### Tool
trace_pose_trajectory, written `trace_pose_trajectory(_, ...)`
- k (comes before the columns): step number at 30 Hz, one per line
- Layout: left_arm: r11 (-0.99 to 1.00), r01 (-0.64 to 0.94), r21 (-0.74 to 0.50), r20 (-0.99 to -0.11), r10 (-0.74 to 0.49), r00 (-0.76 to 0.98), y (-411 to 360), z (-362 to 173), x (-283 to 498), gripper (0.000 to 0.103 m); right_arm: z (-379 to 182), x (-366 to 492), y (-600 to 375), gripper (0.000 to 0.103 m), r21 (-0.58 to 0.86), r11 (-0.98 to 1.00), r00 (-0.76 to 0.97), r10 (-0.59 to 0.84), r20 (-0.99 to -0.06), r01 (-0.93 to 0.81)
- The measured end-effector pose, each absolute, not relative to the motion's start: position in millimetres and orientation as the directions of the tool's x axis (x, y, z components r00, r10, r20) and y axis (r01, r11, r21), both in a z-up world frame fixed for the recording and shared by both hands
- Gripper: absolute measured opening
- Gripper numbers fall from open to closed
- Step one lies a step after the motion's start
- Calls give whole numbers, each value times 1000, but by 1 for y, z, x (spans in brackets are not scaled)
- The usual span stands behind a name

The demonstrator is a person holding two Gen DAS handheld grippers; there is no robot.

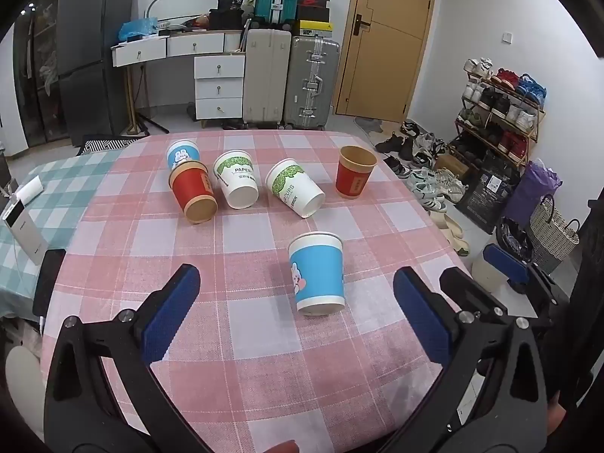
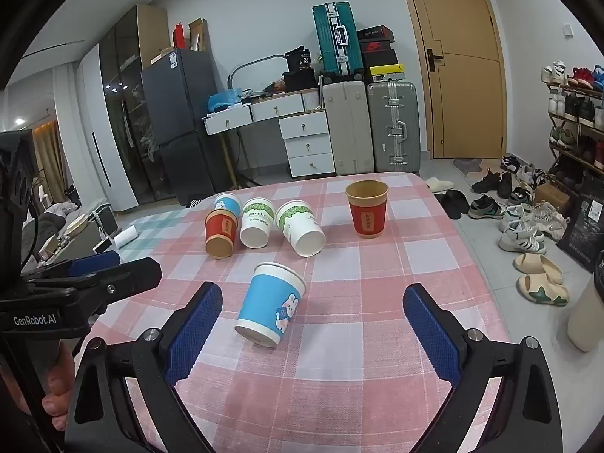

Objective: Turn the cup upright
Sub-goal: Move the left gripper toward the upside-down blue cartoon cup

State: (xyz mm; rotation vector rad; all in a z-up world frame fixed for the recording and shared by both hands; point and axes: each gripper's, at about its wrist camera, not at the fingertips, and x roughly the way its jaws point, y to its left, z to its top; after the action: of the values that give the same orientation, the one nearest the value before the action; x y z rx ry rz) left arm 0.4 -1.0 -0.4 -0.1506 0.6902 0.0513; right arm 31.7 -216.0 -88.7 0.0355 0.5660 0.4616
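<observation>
We see both our left gripper (image 1: pixel 296 315) and right gripper (image 2: pixel 312 322) spread wide, holding nothing; the blue paper cup with a rabbit print (image 1: pixel 318 272) lies tipped on the pink checked tablecloth (image 1: pixel 245 339) between the fingers.

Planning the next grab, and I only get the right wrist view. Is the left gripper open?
Observer: Yes, the left gripper is wide open and holds nothing.
Operator: What is in front of it?
Observer: The near blue cup lies on its side, just ahead of the open fingers, untouched.
Operator: Is there anything on the floor past the shoes on the right?
Observer: A woven basket stands there, beside a purple bag.
</observation>
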Motion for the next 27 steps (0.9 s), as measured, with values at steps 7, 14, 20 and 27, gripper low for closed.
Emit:
trace_pose_trajectory(7, 990, -85, -116, -630, -7, 777, -7, 2, 0, 102, -89, 33, -216, 99, 164, 897, 739, 432, -518, -410)
trace_pose_trajectory(14, 986, -102, -128, -637, -3, 771, 0, -4, 1, 102, -90, 33, -216, 99, 164, 897, 738, 432, -519, -410)
trace_pose_trajectory(20, 986, -106, -130, -634, -1, 774, -1, -3, 0, 102, -89, 32, -215, 99, 163, 898, 743, 432, -511, -410)
trace_pose_trajectory(27, 986, -103, -131, -633, -3, 774, -3, 0, 0, 102, -88, 33, -215, 99, 164, 897, 742, 433, -512, -410)
